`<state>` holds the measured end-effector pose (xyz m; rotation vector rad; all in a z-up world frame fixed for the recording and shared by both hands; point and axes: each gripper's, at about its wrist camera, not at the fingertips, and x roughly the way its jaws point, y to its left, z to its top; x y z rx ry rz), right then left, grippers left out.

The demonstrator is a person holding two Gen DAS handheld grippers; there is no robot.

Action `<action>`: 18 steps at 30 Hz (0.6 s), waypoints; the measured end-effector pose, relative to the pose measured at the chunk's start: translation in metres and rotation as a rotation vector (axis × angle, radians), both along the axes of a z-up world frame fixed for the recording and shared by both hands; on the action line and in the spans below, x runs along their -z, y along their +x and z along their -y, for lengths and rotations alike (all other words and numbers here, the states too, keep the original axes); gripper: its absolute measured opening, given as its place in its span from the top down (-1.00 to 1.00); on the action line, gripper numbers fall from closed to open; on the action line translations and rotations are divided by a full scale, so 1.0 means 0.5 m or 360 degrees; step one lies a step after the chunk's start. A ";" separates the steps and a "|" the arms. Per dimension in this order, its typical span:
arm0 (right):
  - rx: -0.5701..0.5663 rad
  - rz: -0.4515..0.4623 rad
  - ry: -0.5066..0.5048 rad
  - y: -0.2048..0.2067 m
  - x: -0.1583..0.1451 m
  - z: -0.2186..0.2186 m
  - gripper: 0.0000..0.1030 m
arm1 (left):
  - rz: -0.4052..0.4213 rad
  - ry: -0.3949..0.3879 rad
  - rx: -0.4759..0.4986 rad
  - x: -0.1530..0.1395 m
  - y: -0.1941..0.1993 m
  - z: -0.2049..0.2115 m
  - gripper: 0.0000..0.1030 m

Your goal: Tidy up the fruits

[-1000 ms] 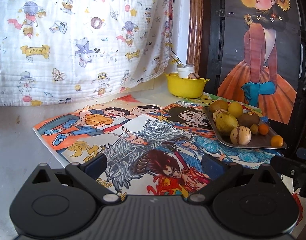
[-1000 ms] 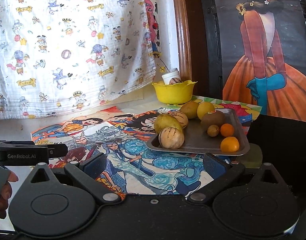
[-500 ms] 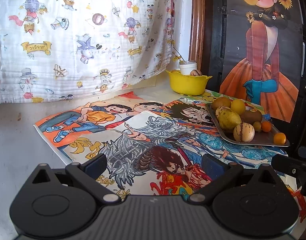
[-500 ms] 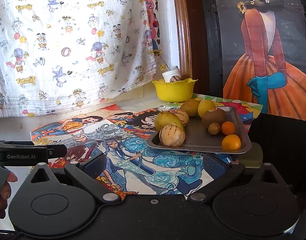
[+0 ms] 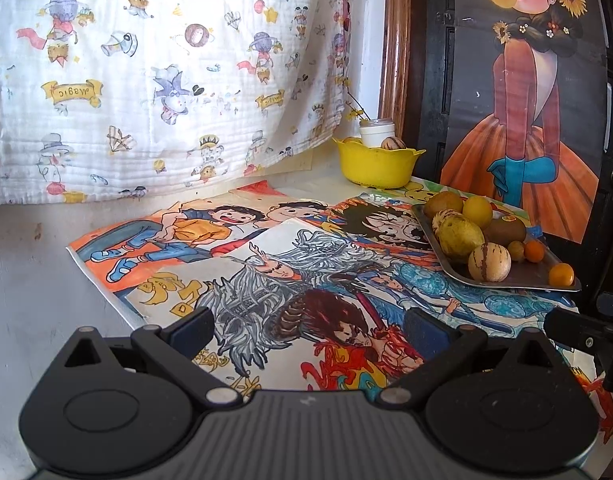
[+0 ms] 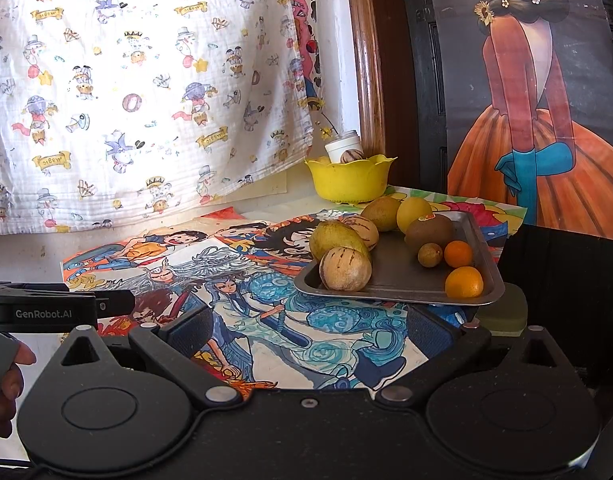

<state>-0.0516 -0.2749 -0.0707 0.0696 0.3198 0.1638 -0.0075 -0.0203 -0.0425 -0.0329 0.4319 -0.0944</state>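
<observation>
A grey metal tray [image 6: 410, 280] [image 5: 522, 278] on the right of the table holds several fruits: a striped pepino melon [image 6: 345, 269] [image 5: 489, 262], a green mango [image 6: 335, 239], a kiwi [image 6: 429, 232], a lemon [image 6: 413, 209] and small oranges [image 6: 464, 282]. At the back stands a yellow bowl [image 6: 348, 180] [image 5: 373, 162] with a striped fruit [image 6: 352, 156] in it. My left gripper [image 5: 306, 326] is open over the drawings, left of the tray. Just before the tray's near edge my right gripper [image 6: 306, 330] is open and empty.
Coloured cartoon drawings [image 5: 266, 264] cover the table. A printed white cloth [image 5: 154, 72] hangs behind, with a wooden frame [image 6: 368, 60] and a poster of a girl [image 6: 538, 120] at the right. A white jar [image 6: 343, 145] stands behind the bowl. A hand [image 6: 4, 384] holds the left gripper.
Both views have shifted slightly, so the tray and bowl sit a little farther back and higher. Both grippers stay open; no fruit has moved.
</observation>
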 end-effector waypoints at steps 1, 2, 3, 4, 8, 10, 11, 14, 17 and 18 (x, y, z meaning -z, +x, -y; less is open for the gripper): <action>-0.0001 -0.0001 0.0001 0.000 0.000 0.000 -0.99 | -0.0001 0.0000 0.0000 0.000 0.000 0.000 -0.99; -0.0001 -0.0003 0.0001 0.000 0.002 -0.001 -0.99 | -0.0001 0.0000 0.0000 0.000 0.000 0.000 -0.99; 0.0000 -0.0006 0.0002 0.001 0.004 -0.002 -0.99 | -0.0001 0.0001 -0.0001 0.001 0.000 0.000 -0.99; 0.0000 -0.0006 0.0004 0.001 0.005 -0.002 -0.99 | 0.0000 0.0000 -0.0001 0.002 -0.001 0.000 -0.99; 0.0001 -0.0006 0.0005 0.001 0.006 -0.002 -0.99 | -0.0002 0.0000 0.0000 0.001 0.000 0.000 -0.99; -0.0001 -0.0006 0.0006 0.002 0.007 -0.002 -0.99 | -0.0002 0.0000 0.0000 0.001 0.000 0.000 -0.99; -0.0001 -0.0008 0.0006 0.002 0.007 -0.002 -0.99 | -0.0002 0.0000 0.0000 0.001 0.000 0.000 -0.99; -0.0001 -0.0007 0.0006 0.002 0.006 -0.001 -0.99 | -0.0003 0.0000 0.0000 0.001 0.000 -0.001 -0.99; -0.0001 -0.0011 0.0007 0.002 0.007 -0.002 -0.99 | -0.0003 0.0000 0.0000 0.001 0.000 -0.001 -0.99; -0.0001 -0.0014 0.0007 0.002 0.006 -0.003 -0.99 | -0.0004 0.0000 0.0000 0.001 0.000 -0.001 -0.99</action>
